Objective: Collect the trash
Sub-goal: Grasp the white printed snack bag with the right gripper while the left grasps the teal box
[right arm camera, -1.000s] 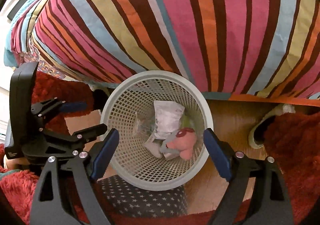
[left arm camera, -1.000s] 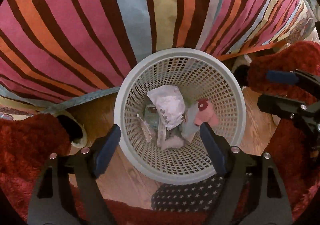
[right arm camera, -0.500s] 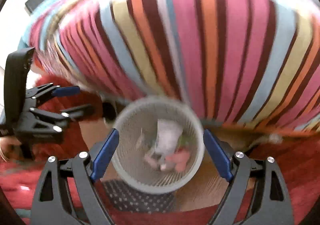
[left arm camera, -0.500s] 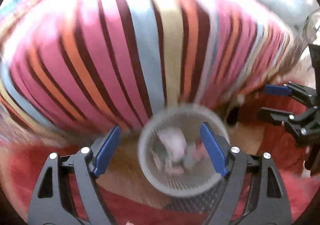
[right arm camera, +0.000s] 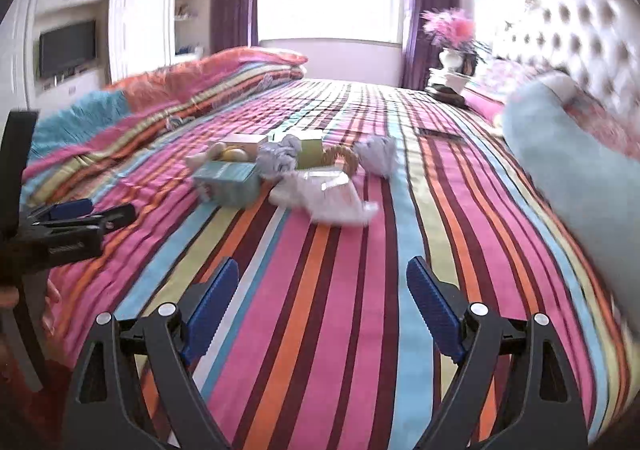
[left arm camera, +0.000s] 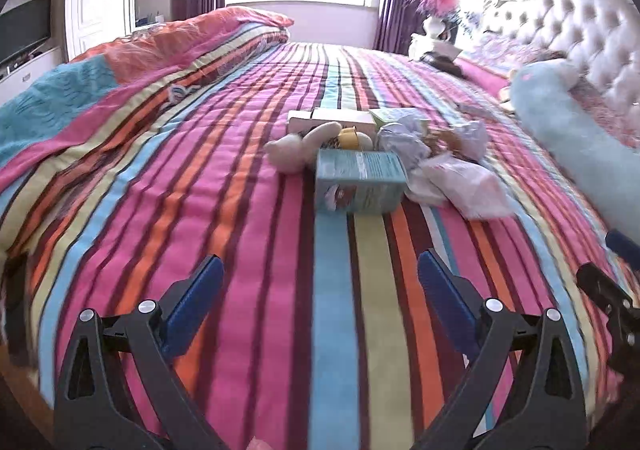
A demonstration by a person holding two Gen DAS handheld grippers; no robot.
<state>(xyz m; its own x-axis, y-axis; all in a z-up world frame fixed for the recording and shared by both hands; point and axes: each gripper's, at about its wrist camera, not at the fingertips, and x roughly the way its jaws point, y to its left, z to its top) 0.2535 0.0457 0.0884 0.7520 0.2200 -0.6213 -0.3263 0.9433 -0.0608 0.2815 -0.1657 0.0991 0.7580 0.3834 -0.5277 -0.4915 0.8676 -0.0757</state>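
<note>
Left tongs (left arm camera: 318,282) are seen opening, nothing between them; right tongs (right arm camera: 322,290) are held released (empty too) over the striped bed (left arm camera: 248,210). Farther on, the trash (left arm camera: 452,174) is found clustered mid-bed beside a teal box (left arm camera: 358,182).

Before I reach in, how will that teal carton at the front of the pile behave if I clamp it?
The teal carton looks like thin cardboard, so probably light and stiff but crushable under a hard squeeze. It lies on the soft striped bedspread, so pushing may tip or skid it. The crumpled white wrapper touches its right side and could drag along.
</note>
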